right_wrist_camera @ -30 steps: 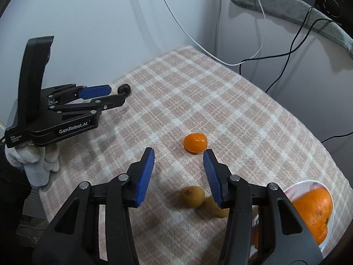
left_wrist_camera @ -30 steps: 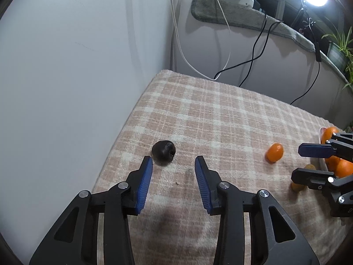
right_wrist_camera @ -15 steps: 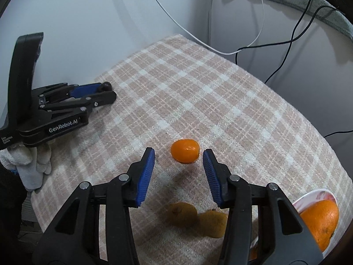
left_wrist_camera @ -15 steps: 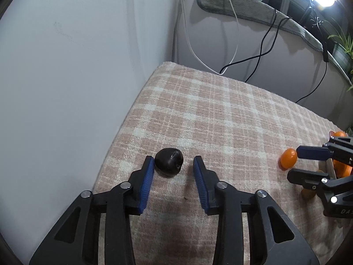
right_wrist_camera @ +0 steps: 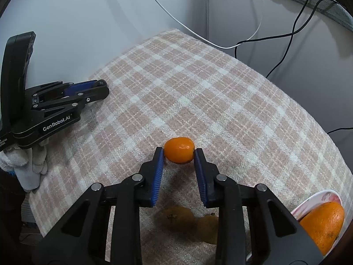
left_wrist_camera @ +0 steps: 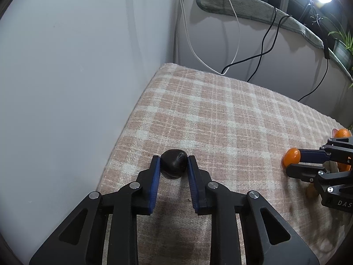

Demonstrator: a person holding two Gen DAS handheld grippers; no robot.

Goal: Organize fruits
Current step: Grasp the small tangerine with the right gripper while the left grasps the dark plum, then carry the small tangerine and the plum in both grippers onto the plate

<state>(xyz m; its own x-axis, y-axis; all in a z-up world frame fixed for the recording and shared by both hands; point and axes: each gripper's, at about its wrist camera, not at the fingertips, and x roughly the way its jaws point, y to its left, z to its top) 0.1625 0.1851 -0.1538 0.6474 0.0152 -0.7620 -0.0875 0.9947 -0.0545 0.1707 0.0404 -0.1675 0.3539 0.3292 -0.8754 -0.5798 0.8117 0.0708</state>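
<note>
We note worktop (right_wrist_camera: 231, 101) under checked cloth. Left claw (left_wrist_camera: 173, 162) clamped on dark fruit (left_wrist_camera: 174, 163) near worktop's left edge, by wall. Right claw (right_wrist_camera: 179, 154) clamped on small orange fruit (right_wrist_camera: 179, 152) mid-worktop. Large orange (right_wrist_camera: 322, 223) sits in plate (right_wrist_camera: 317, 196) at right. We see two brownish fruits (right_wrist_camera: 176, 218) touching, below right claw.

Pink-and-cream plaid cloth (left_wrist_camera: 231, 119), a black fruit (left_wrist_camera: 174, 163), an orange mandarin (right_wrist_camera: 179, 149), blue-padded black fingers (right_wrist_camera: 159, 170).

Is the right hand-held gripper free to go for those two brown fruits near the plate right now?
Probably not: the right hand-held gripper is shut on the small orange fruit. The brown fruits lie uncovered just beneath it.
</note>
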